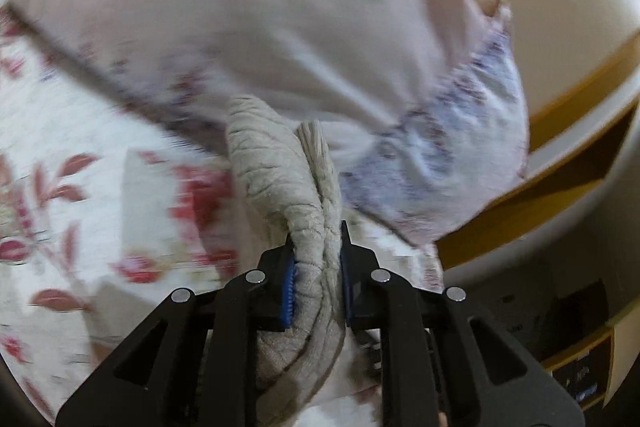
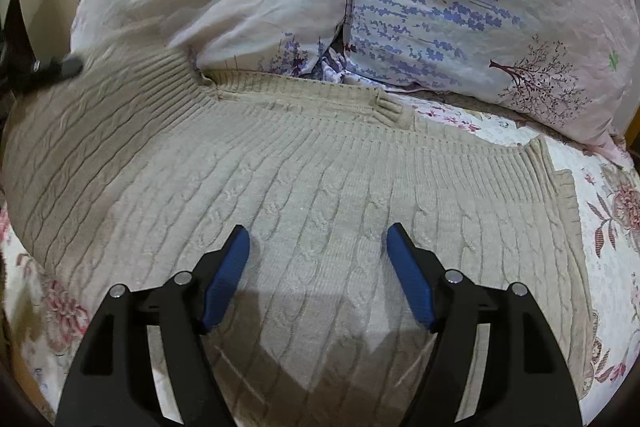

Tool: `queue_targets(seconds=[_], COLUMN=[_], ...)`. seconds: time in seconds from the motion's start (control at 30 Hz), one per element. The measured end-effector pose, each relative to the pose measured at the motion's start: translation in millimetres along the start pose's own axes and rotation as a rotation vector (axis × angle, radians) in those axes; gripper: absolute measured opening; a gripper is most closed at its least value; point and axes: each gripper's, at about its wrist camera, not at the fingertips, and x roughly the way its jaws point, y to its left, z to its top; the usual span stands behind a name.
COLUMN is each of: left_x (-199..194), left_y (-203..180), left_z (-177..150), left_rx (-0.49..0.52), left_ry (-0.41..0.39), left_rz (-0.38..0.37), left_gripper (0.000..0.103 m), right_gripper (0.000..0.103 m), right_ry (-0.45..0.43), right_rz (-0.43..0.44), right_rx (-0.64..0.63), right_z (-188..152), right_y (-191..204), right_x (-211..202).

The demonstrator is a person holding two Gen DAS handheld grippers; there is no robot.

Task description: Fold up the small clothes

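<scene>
Through the left wrist camera, the left gripper (image 1: pixel 316 259) had its jaws clamped on a bunched fold of the beige sweater (image 1: pixel 280 171), which ran up toward twelve o'clock; the pillow (image 1: pixel 248 7) behind was blurred.

Through the right wrist camera, the right gripper (image 2: pixel 318 279) hung with jaws apart above the sweater (image 2: pixel 280 179), spread across the bed (image 2: pixel 608 267) from nine to three o'clock. The left one, at ten o'clock, looked better placed to carry the fold.

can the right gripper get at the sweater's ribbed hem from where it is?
Probably yes. The right gripper is open above the flat sweater, and nothing lies between it and the ribbed hem. The pillows sit just beyond the hem.
</scene>
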Motion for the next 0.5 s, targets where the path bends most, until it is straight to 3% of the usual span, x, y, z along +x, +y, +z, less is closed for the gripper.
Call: queue_targets(seconds=[0.13, 0.33, 0.43, 0.5], left_x=[26.1, 88.3, 130.5, 158.4], left_y=[-42.9, -81.6, -90.2, -97.2], left_z=[-6.1, -40.9, -67.3, -85.4], left_rx=[0.058, 0.055, 0.052, 0.047], left_ry=[0.025, 0.113, 0.2, 0.298], left_rz=[-0.056, -0.123, -0.123, -0.193], left_gripper=[0.016, 0.016, 0.014, 0.008], right_gripper=[0.078, 0.078, 0.078, 0.079], right_ry=[-0.051, -0.112, -0.128, -0.128], right_rz=[0.003, -0.026, -0.072, -0.09], right_rx=[0.035, 0.166, 0.233, 0.298], right_z=[-4.9, -22.5, -34.7, -43.0], right_y=[-18.2, -75.9, -107.8, -129.5], right_x=[-23.0, -59.9, -73.7, -81.0])
